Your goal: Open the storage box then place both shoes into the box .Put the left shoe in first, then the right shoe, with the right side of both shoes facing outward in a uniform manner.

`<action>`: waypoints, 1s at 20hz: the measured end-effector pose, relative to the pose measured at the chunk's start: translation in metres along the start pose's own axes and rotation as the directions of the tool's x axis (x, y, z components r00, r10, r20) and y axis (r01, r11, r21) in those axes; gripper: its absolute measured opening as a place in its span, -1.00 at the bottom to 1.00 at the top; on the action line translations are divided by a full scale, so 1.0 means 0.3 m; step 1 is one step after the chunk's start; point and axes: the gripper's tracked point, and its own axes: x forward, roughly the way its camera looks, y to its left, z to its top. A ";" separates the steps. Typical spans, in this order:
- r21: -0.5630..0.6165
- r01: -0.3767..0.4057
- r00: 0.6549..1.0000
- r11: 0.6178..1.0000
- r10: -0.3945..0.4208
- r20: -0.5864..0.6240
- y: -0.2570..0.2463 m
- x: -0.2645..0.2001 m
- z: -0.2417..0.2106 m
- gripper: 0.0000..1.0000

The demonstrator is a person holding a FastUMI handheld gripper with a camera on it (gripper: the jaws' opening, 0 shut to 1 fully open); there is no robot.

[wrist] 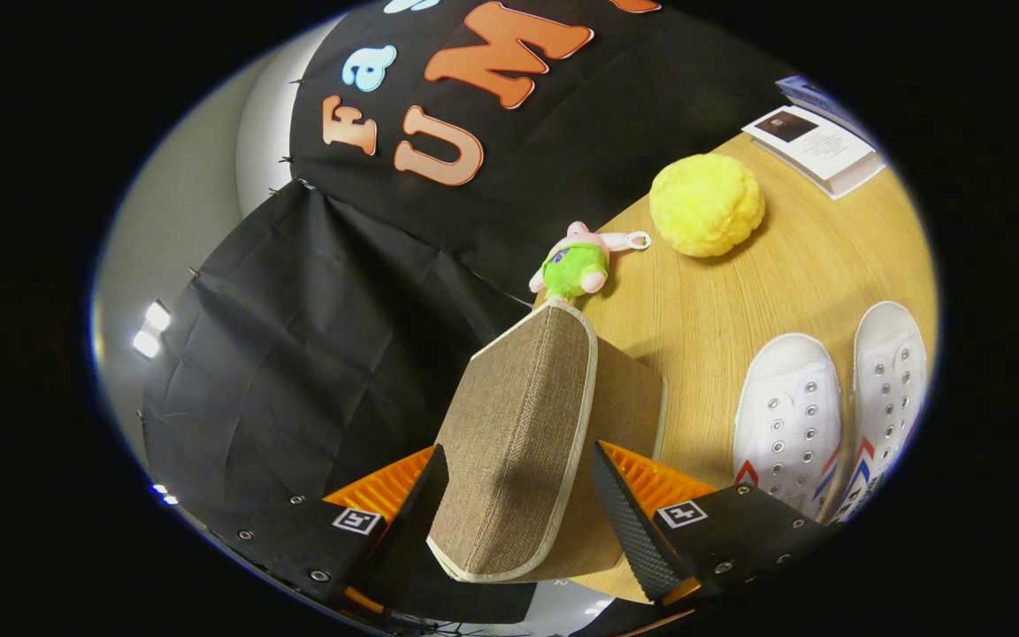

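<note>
A brown fabric storage box [638, 398] stands on the wooden table [722, 301]. Its lid [518, 425], brown with pale trim, is tilted up off the box. My gripper [518, 491] has the lid's near end between its two black fingers, which close on it from either side. Two white lace-up shoes with red and blue stripes lie side by side to the right of the box: one shoe [788, 420] nearer the box, the other shoe [890, 389] beyond it. Their toes point away from me.
A green and pink plush toy [576, 265] lies just beyond the box. A yellow fluffy ball [707, 205] sits further back on the table, and a stack of white booklets [819, 146] lies at the far corner. Black cloth walls close the left and back.
</note>
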 end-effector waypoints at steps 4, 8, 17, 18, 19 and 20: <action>0.028 -0.066 0.998 0.997 0.067 -0.015 0.019 0.055 -0.040 0.95; 0.089 -0.081 0.997 0.993 0.081 0.000 0.001 0.089 -0.044 0.94; 0.192 -0.160 0.987 0.968 0.156 0.036 0.047 0.057 -0.013 0.90; 0.194 -0.168 0.986 0.966 0.162 0.046 0.053 0.044 0.000 0.87; 0.190 -0.168 0.985 0.967 0.161 0.055 0.051 0.033 0.014 0.83; 0.186 -0.172 0.985 0.967 0.162 0.066 0.050 0.023 0.024 0.78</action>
